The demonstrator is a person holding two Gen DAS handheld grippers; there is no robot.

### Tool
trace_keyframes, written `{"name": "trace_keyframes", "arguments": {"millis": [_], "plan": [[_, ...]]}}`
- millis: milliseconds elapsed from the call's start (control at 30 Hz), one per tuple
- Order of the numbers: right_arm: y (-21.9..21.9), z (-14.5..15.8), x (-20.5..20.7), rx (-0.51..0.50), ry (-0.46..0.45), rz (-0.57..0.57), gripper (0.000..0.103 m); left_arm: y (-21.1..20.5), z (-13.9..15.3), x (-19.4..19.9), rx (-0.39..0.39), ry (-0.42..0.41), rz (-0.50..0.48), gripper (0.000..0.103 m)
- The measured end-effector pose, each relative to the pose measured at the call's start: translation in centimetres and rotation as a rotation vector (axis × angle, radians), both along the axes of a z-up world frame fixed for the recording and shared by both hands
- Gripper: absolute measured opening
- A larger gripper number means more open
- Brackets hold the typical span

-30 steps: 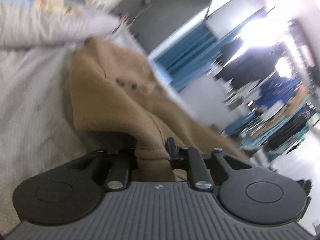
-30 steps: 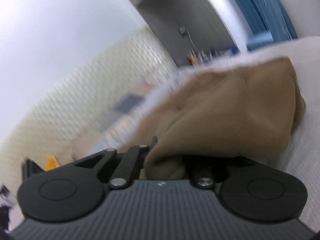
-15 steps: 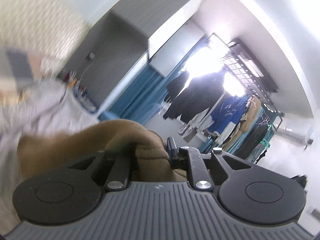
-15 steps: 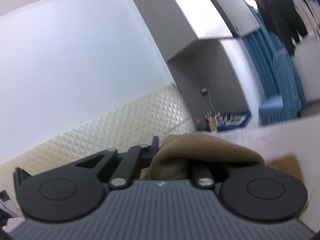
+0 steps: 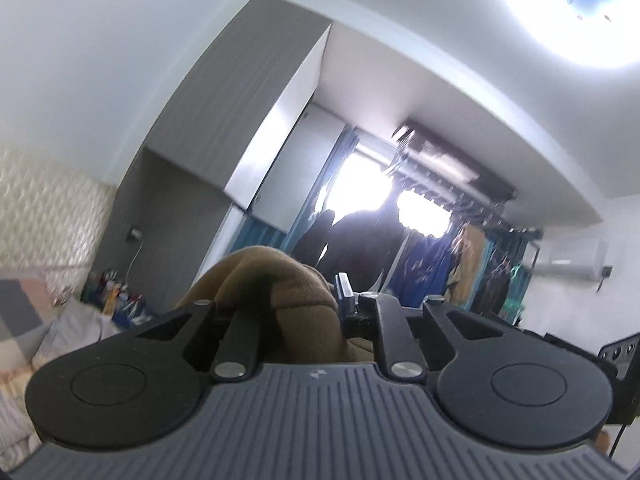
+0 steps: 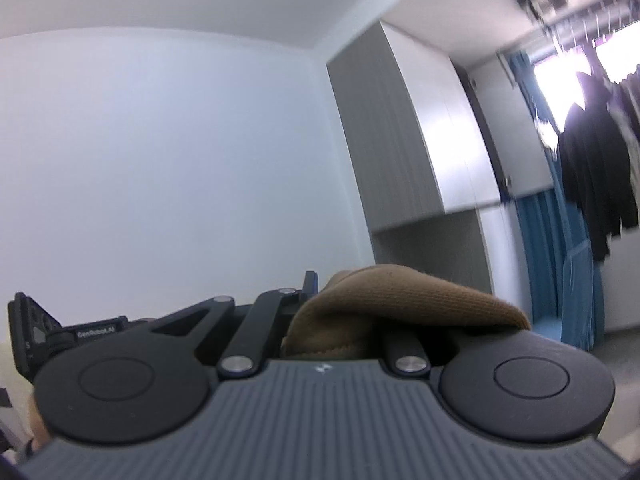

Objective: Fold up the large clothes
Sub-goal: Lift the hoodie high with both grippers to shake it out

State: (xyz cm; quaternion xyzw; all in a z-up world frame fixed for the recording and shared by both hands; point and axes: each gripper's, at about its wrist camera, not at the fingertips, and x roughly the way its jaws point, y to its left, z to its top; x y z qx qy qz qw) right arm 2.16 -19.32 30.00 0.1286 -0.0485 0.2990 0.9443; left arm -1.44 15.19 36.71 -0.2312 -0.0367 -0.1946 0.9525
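I'm lifting the brown garment [image 5: 276,300] clear, both my left gripper [image 5: 304,312] and right gripper [image 6: 344,320] clamped tight on its edge. Next, I reckon, I lay it flat for folding.

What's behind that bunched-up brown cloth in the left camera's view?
Behind the brown garment, clamped in the left gripper, dark clothes hang before a bright window, with blue curtains beside them. The cloth hides whatever lies lower, including most of the gripper's fingers.

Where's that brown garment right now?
The brown garment is pinched in both tongs: bunched in the left tongs before the clothes rack, and draped over the right tongs near the wardrobe.
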Motion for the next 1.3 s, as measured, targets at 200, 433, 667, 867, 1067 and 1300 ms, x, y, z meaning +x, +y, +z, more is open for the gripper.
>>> {"name": "trace_keyframes", "arguments": {"millis": [200, 433, 667, 867, 1067, 1300], "plan": [[-0.9, 2.3, 1.4, 0.033, -0.049, -0.034, 0.013, -2.2, 5.3, 0.2, 0.062, -0.055, 0.043, 0.019], [-2.6, -6.6, 12.0, 0.026, 0.19, -0.077, 0.013, -3.7, -4.1, 11.5, 0.098, 0.137, 0.049, 0.019], [-3.9, -16.7, 25.6, 0.047, 0.37, -0.133, 0.013, -3.3, -15.5, 27.7, 0.076, 0.334, 0.01, 0.019], [-4.0, -26.7, 40.9, 0.052, 0.499, -0.178, 0.013, -4.2, -27.1, 43.1, 0.141, 0.426, 0.062, 0.019], [-2.7, -37.3, 52.2, 0.0, 0.615, -0.201, 0.013, -4.0, -40.7, 57.8, 0.185, 0.563, 0.085, 0.019], [-1.0, -47.5, 58.1, -0.078, 0.782, -0.194, 0.013, -3.7, -53.3, 68.4, 0.246, 0.755, 0.093, 0.019]]}}
